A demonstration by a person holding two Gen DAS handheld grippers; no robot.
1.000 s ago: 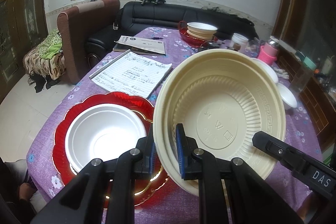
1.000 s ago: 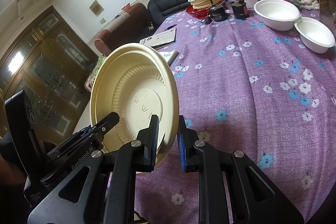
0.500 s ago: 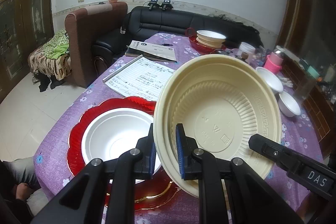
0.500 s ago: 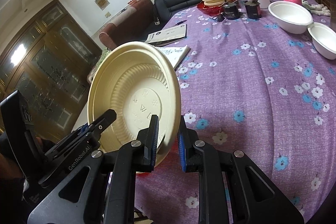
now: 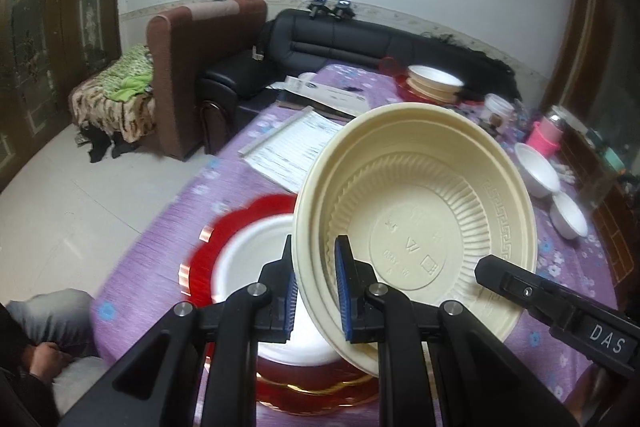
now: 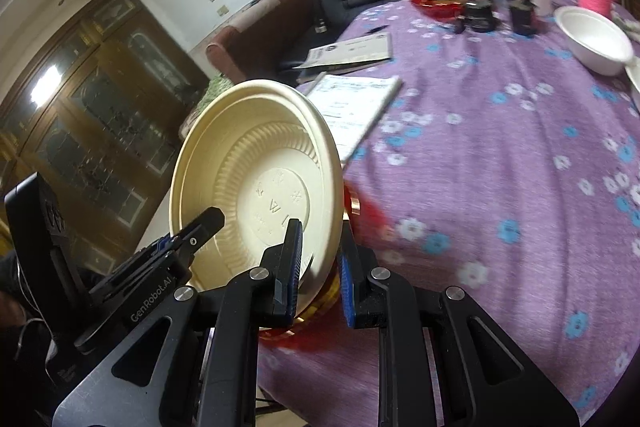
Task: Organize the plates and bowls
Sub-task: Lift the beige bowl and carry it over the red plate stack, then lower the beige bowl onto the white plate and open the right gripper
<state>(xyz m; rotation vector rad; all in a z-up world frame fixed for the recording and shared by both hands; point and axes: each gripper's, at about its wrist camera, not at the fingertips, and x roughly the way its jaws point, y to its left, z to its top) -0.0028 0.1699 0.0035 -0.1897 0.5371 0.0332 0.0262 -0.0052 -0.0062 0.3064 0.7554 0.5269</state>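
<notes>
A cream plastic bowl (image 5: 416, 219) hangs tilted above the table, held by both grippers. My left gripper (image 5: 316, 267) is shut on its left rim. On the opposite rim my right gripper (image 6: 320, 255) is shut too, and the cream bowl (image 6: 256, 187) leans to the left in that view. The right gripper's finger (image 5: 520, 291) shows at the bowl's right side in the left wrist view. Just below and to the left, a white bowl (image 5: 256, 255) sits on a red plate (image 5: 224, 227), partly hidden by the cream bowl. The red plate's edge (image 6: 368, 215) peeks out behind the bowl.
The table wears a purple flowered cloth (image 6: 500, 155). On it are an open notebook (image 5: 296, 147), a far stack of bowls (image 5: 434, 83) on a red plate, two white bowls (image 5: 536, 171) at the right, and a pink cup (image 5: 544, 137). A person's hand (image 5: 48, 359) rests at lower left.
Both grippers have carried the cream bowl to the left, so it now overlaps the white bowl on the red plate. The grips on both rims are unchanged.
</notes>
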